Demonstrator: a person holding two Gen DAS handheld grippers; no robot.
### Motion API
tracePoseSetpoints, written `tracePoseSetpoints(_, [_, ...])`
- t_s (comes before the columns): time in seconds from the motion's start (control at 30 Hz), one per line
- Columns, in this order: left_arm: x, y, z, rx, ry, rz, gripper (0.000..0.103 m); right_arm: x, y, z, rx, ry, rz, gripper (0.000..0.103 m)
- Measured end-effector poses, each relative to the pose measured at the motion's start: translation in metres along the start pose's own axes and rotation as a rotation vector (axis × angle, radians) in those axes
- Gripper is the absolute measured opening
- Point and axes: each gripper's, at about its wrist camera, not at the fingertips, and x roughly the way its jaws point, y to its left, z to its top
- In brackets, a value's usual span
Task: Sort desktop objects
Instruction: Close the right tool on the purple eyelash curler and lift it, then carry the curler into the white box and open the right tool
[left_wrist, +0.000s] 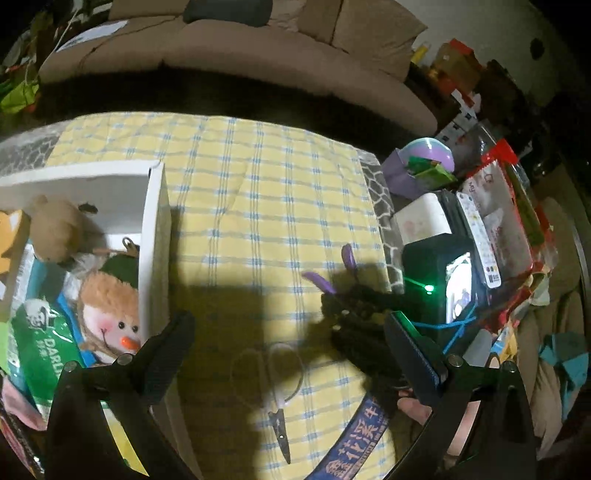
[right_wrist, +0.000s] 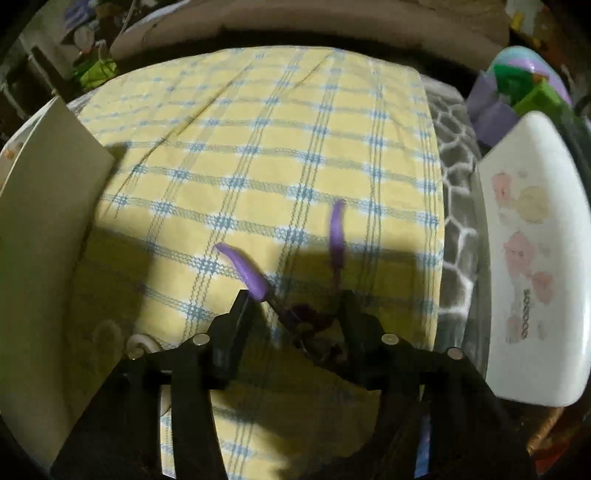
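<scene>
Yellow checked cloth with blue woven lines, soft and creased, covers the table; a tan sofa curves behind it.

To the far side of the left gripper, a white cardboard box with upright flat walls holds three plush toys: a brown bear, an orange one at the edge, and a fuzzy snowman face with a carrot nose, lying on glossy green and blue packets. The left gripper stands wide open, holding nothing. Between its fingers, on the cloth, lie one pair of small scissors with clear looped handles and thin dark blades. A blue printed strap lies just beside them.

The right gripper is closed on a dark object with two curved, smooth purple prongs that stick out ahead of its fingers; what the dark body is cannot be told. It hangs above the cloth, near the cloth's right edge.

Right of it sits a white rounded case printed with pink flowers, and beyond that a lilac container with green pieces inside.
</scene>
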Motion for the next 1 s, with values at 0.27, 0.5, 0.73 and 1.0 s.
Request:
tracePoseSetpoints(0.27, [0.005, 0.007, -0.015, -0.072, 0.040, -0.076, 0.103, -0.033, -0.005, -0.022, 0.022, -0.061, 0.079, 0.030])
tracePoseSetpoints(0.5, [0.003, 0.003, -0.033, -0.153, 0.070, -0.175, 0.101, -0.107, 0.015, -0.053, -0.045, -0.180, 0.186, 0.031])
tracePoseSetpoints(0.73, [-0.010, -0.001, -0.063, -0.210, 0.117, -0.279, 0.017, -0.152, 0.052, -0.085, -0.092, -0.217, 0.257, 0.029])
tracePoseSetpoints(1.0, [-0.062, 0.007, -0.099, -0.232, 0.073, -0.368, 0.015, -0.189, 0.072, -0.119, -0.105, -0.231, 0.297, 0.029])
